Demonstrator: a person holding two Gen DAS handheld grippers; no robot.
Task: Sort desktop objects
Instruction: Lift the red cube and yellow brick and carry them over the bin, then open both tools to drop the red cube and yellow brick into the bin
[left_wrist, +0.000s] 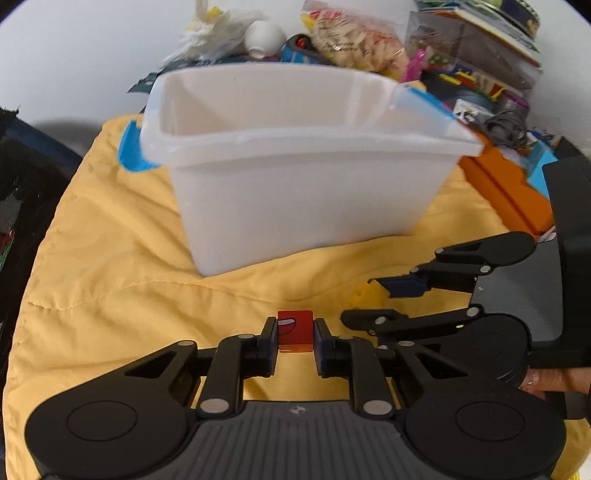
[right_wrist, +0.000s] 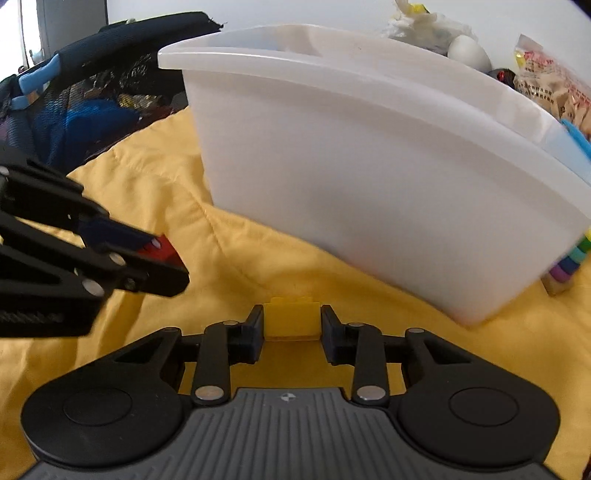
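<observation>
A red block (left_wrist: 294, 330) is clamped in the left hand-held gripper (left_wrist: 295, 334), and a yellow brick (right_wrist: 291, 322) is bracketed by the right hand-held gripper (right_wrist: 291, 326), full contact unclear. Both lie low on the yellow cloth (left_wrist: 110, 258). The tall white bin (left_wrist: 295, 192) just beyond could be struck by either block unless lifted clear; cloth folds could be snagged.

red block (left_wrist: 294, 329), yellow brick (right_wrist: 291, 320), white bin (left_wrist: 295, 192)

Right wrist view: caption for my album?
Right gripper straddles a yellow toy brick on yellow cloth, before a white bin.
</observation>
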